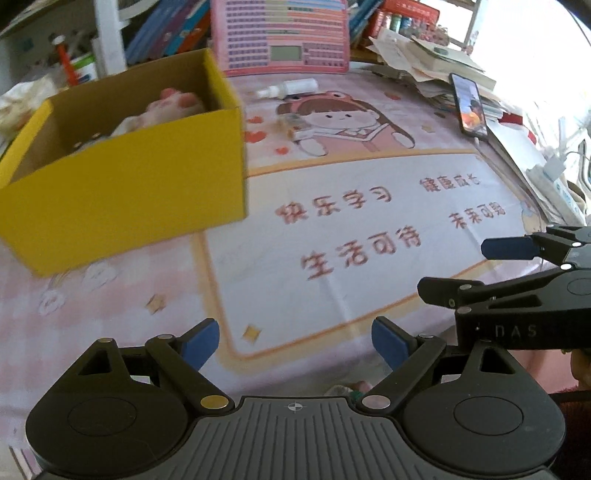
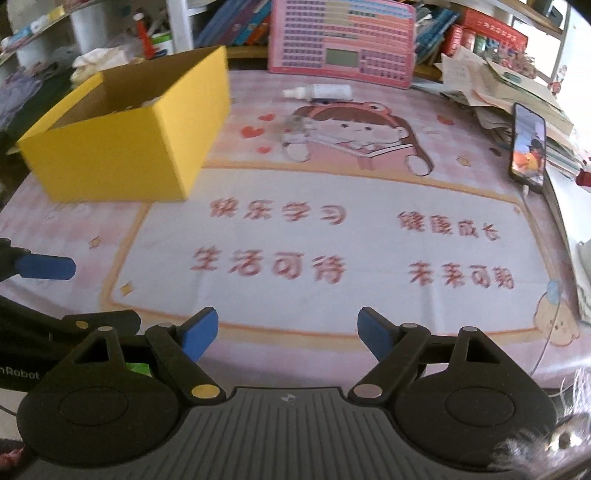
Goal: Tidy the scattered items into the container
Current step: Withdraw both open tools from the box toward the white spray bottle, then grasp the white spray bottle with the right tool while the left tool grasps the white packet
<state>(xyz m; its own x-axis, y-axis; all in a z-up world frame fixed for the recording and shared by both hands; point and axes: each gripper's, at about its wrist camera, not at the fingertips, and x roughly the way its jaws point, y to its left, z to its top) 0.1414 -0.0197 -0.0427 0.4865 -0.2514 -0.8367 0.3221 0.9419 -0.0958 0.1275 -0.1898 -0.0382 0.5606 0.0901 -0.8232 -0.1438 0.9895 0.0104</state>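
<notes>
A child's study corner at home — the surface (image 2: 332, 240) wears a cartoon girl mat, a pink learning board (image 2: 341, 40) leans at twelve o'clock among books (image 2: 236, 22), loose papers (image 2: 498, 85) heaped at two o'clock.

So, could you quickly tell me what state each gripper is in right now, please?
Left gripper: open, nothing between its fingers.
Right gripper: open, nothing between its fingers.

Black left gripper (image 1: 295, 341) and right gripper (image 2: 287, 334); blue-padded fingers (image 1: 201, 345); round brass-coloured rivets.
</notes>
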